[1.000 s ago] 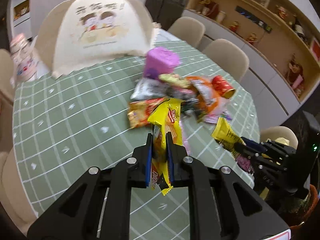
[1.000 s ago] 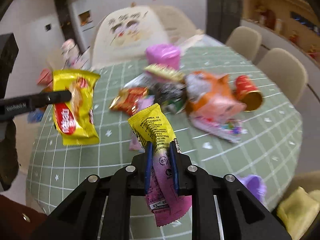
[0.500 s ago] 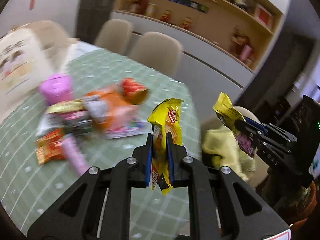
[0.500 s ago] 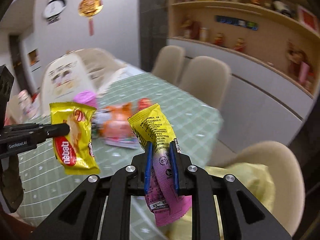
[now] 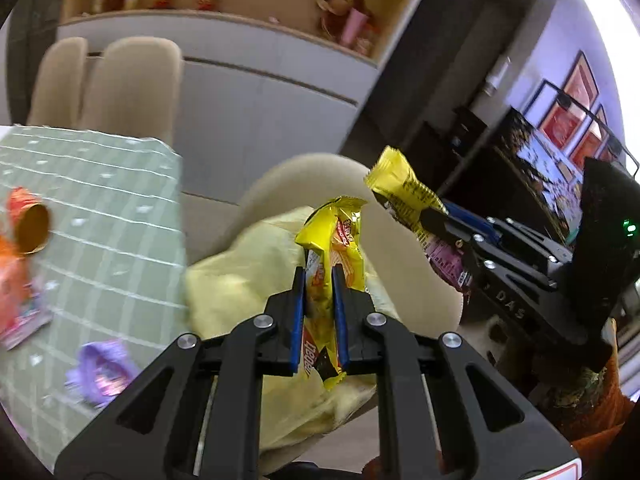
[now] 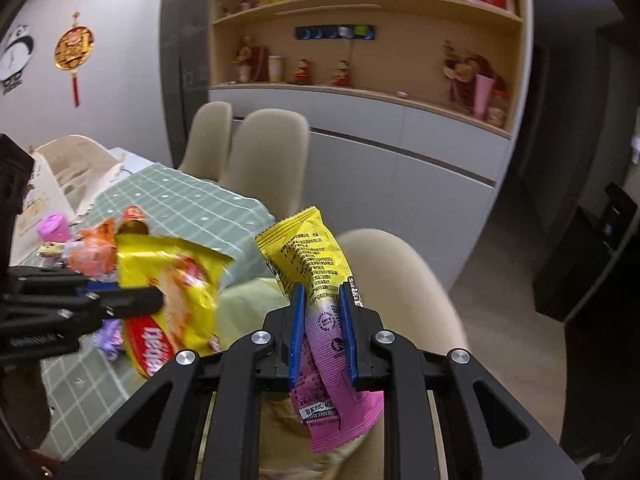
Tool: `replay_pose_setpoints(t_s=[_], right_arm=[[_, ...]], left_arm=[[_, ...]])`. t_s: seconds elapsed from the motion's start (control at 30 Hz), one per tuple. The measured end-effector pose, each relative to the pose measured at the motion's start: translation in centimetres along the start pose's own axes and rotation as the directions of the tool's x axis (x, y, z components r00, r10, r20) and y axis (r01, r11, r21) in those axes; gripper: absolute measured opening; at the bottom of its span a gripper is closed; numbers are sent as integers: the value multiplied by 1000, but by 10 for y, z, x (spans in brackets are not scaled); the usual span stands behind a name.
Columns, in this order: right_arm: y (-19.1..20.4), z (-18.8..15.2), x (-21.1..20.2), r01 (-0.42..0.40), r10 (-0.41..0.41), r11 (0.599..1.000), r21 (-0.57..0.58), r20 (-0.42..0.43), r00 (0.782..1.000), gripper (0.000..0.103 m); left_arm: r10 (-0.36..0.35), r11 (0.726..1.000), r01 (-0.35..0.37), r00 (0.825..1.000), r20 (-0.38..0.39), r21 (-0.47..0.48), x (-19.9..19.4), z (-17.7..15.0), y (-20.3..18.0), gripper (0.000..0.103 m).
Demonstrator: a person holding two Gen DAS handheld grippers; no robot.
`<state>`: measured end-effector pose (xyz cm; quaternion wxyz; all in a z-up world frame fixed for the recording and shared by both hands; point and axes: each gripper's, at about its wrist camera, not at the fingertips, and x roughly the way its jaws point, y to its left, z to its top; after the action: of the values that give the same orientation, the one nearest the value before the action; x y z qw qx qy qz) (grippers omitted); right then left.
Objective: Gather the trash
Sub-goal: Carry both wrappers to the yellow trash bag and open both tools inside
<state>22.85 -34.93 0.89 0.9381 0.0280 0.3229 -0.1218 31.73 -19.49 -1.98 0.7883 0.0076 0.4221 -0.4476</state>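
My left gripper (image 5: 319, 280) is shut on a yellow wafer wrapper (image 5: 336, 240), seen from the right wrist as a yellow and red wrapper (image 6: 172, 288) at the left. My right gripper (image 6: 323, 300) is shut on a yellow and pink snack wrapper (image 6: 312, 260), which shows at the right of the left wrist view as a yellow and pink wrapper (image 5: 408, 196). Both hang over a pale yellow bag (image 5: 248, 280) lying on a beige chair (image 5: 320, 176) beside the table. More trash stays on the green tablecloth (image 5: 100, 200): a red tube (image 5: 28, 220), a purple wrapper (image 5: 100, 372).
Beige chairs (image 6: 264, 148) stand along the table's far side, in front of a grey cabinet (image 6: 400, 168) with wooden shelves of figurines. A pile of wrappers (image 6: 92, 252) and a pink cup (image 6: 54, 230) lie on the table. Dark furniture (image 5: 600, 220) stands at the right.
Both grippers have swung from over the table's trash pile to the right, past the table edge, and now hang above the yellow bag on the chair. Each keeps its wrapper.
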Motion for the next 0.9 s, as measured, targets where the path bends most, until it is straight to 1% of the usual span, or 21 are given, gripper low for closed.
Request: replay_pose_setpoints(t_s=[0.1,0.17,0.23,0.27,0.3,0.33,0.37,0.4,0.43,0.5,0.67,0.8,0.9], right_arm=[[-15,-2,7,-12,13,1000,27,-7,1000,18],[-21,-6,12,-33,34,999,42,-13,999,18],[-22,-11,21,-60,61,997,49,-27,998,18],[-22,-14,27,-77,79,996,53,-40,996,18],[-19,-17,30,-88,90,995,56,-49,995,18],[-18,-20,36,-104,107,993,60,-63,992,18],[-16,-23,41,-121,126,991,65,-76,989,18],[-14,-26,46,-138,144,988,70,-86,986,18],[-12,-31,47,-151,158,986,73,-94,983,18],[-6,-36,56,-186,195,979,77,-117,974,18],[11,-53,86,-250,267,962,112,-186,946,18],[24,-66,108,-267,292,955,131,-238,926,18],[35,-73,122,-257,282,958,124,-279,918,18]], left_arm=[[-1,1000,1,998,-57,0,30,1,-2,11],[39,999,-39,995,-96,5,50,-2,2,12],[78,997,-79,990,-116,-2,62,-4,10,20],[86,996,-89,990,-115,-19,64,-6,12,33],[80,996,-85,990,-113,-41,65,-6,17,48],[60,995,-69,992,-113,-73,66,-6,24,53],[50,994,-61,992,-112,-90,65,-5,26,56],[47,993,-59,993,-106,-106,63,-4,29,56],[53,991,-65,994,-99,-113,54,-8,34,56],[73,989,-82,995,-75,-125,45,-6,35,56],[147,973,-147,989,-15,-180,16,-4,46,56],[199,956,-193,980,1,-221,-3,-10,60,57],[236,942,-227,972,7,-245,-19,-19,71,57]])
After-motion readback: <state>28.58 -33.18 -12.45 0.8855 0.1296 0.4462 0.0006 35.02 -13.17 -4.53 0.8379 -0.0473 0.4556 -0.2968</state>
